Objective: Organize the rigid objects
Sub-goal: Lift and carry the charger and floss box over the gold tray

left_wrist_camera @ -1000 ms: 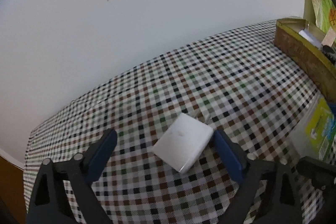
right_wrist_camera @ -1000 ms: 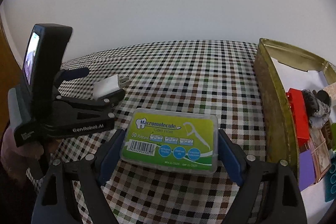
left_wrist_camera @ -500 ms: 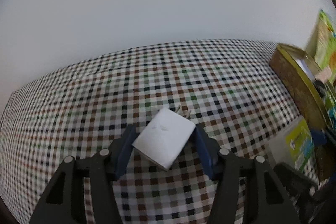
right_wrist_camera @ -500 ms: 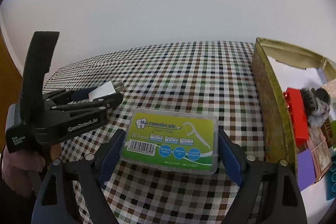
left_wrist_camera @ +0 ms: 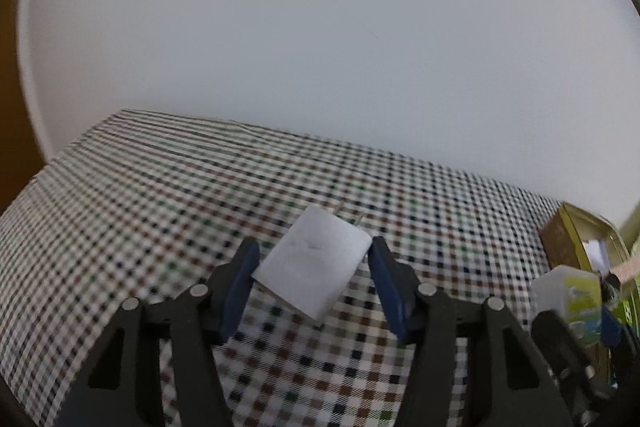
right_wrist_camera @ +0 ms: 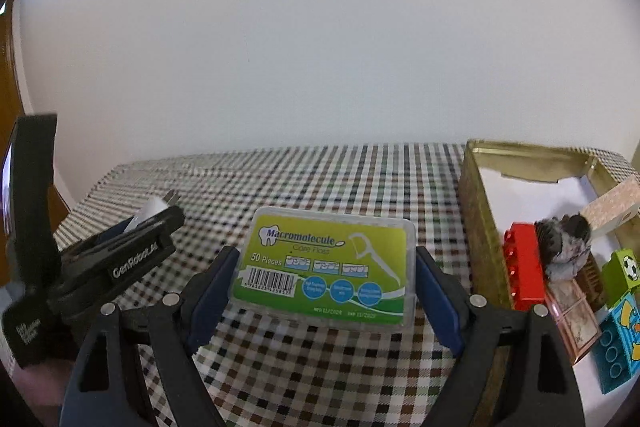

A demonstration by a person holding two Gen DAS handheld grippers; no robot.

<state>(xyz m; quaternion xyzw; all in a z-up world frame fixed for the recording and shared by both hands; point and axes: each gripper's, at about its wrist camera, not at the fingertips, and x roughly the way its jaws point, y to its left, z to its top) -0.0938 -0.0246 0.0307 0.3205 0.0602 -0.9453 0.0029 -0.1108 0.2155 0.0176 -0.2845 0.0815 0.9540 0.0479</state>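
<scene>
The left gripper (left_wrist_camera: 312, 265) was closed on a white charger (left_wrist_camera: 314, 259). Its blue pads (left_wrist_camera: 240, 281) pressed on the two narrow sides of this flat block, and its metal prongs pointed away, toward the upper part of the left wrist frame. The checked tablecloth (left_wrist_camera: 160, 207) was seen under it, so I judged the charger was lifted from the table. The jaws had just been closing, with the charger between them.

The right gripper (right_wrist_camera: 322, 287) held a floss box (right_wrist_camera: 326, 265) with a green label, in the lower centre of the right wrist frame. The pads stood wide and touched the short ends of the box, which looked raised a little above the cloth.

At the right side of that frame stood a gold tin (right_wrist_camera: 478, 223), open. Inside it I saw a red brick (right_wrist_camera: 524, 267), a dark furry thing (right_wrist_camera: 566, 245) and some coloured blocks (right_wrist_camera: 618, 343). I thought both held things should go there.

The charger seemed stiff, smooth and a little heavy for its size, so it could slip; holding it at the middle of the sides, away from the prongs, seemed right. The floss box seemed light, and its thin plastic might bend under a hard squeeze. Its short ends are probably the stiffest place.
</scene>
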